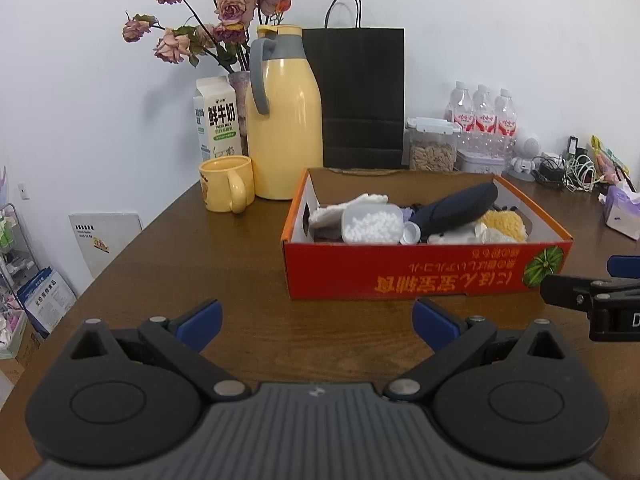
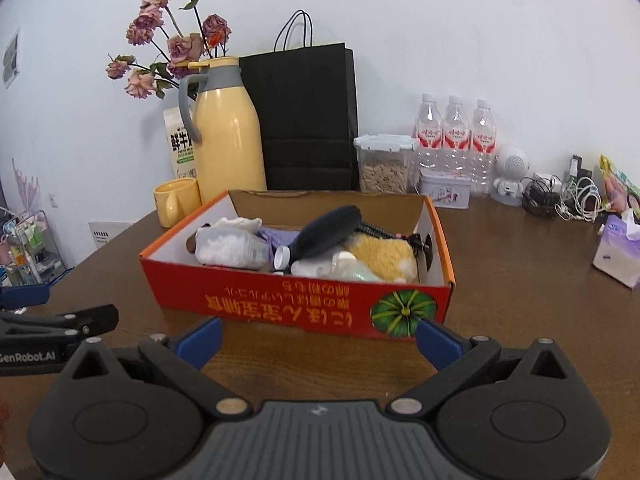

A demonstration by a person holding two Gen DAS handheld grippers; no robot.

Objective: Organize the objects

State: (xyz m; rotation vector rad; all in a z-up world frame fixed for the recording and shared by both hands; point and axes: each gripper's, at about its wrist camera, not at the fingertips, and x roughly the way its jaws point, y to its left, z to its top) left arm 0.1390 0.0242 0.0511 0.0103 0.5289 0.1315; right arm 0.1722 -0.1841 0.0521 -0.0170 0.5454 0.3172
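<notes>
A red cardboard box (image 1: 424, 268) (image 2: 288, 304) stands on the brown table. Inside lie a clear tub of white balls (image 1: 372, 224) (image 2: 232, 246), a dark blue pouch (image 1: 456, 208) (image 2: 328, 232), a yellow fluffy toy (image 1: 504, 222) (image 2: 380, 258), white cloth and a small cap. My left gripper (image 1: 318, 326) hovers open before the box's front wall, nothing between its blue fingertips. My right gripper (image 2: 318, 338) is open too, close to the box's front right corner; it also shows at the right edge of the left wrist view as the right gripper (image 1: 592, 292).
Behind the box stand a yellow mug (image 1: 226, 184), a yellow thermos jug (image 1: 284, 120), a milk carton (image 1: 218, 120), a vase of dried roses, a black paper bag (image 1: 360, 96), a seed container (image 2: 384, 168), water bottles (image 2: 456, 136), cables and a tissue pack (image 2: 618, 252). The table's left edge drops off.
</notes>
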